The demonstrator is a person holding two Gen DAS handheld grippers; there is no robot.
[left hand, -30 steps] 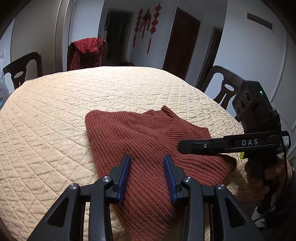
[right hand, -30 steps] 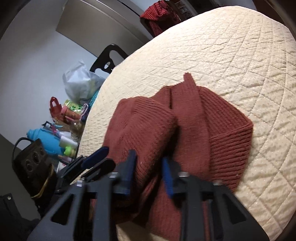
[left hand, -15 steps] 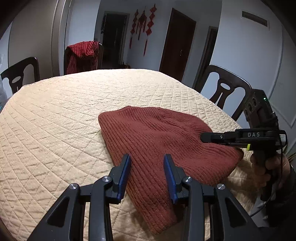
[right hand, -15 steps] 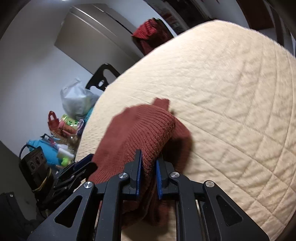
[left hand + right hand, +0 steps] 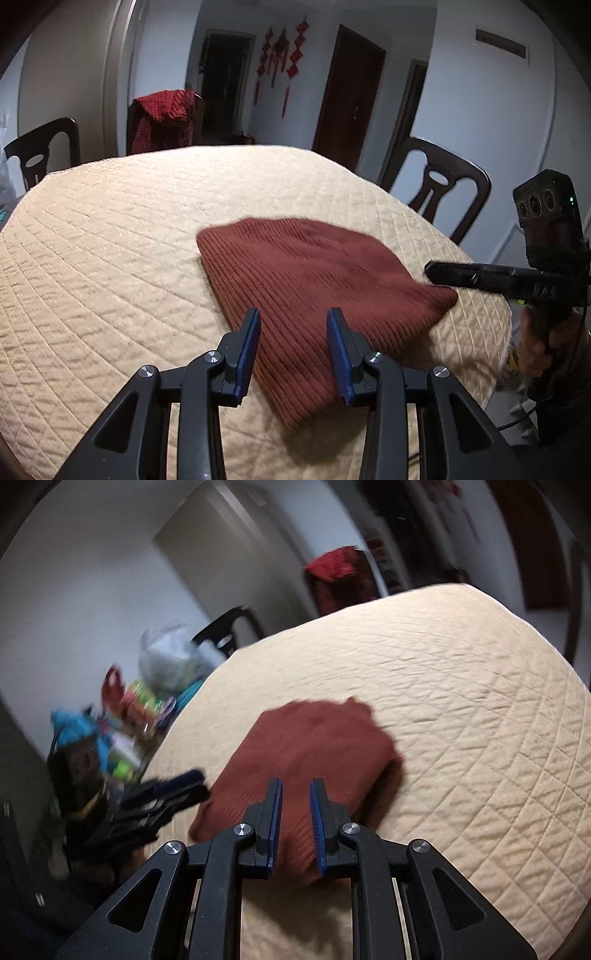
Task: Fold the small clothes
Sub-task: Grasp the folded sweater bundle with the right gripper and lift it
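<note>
A rust-red ribbed knit garment lies folded over on the quilted beige tablecloth. My left gripper is open and empty, just above the garment's near edge. My right gripper is open with a narrow gap and holds nothing; the garment lies below and ahead of it. In the left wrist view the right gripper reaches in from the right, its tip at the garment's right corner. The left gripper shows blurred at the left of the right wrist view.
Dark wooden chairs stand around the table; one at the back carries a red cloth. Bags and colourful clutter sit beyond the table's left edge in the right wrist view. The table's edge is close on the right.
My right gripper carried one side of the garment over the other, then let go and drew back. The garment now lies as a smooth folded shape. The left gripper stayed open.
</note>
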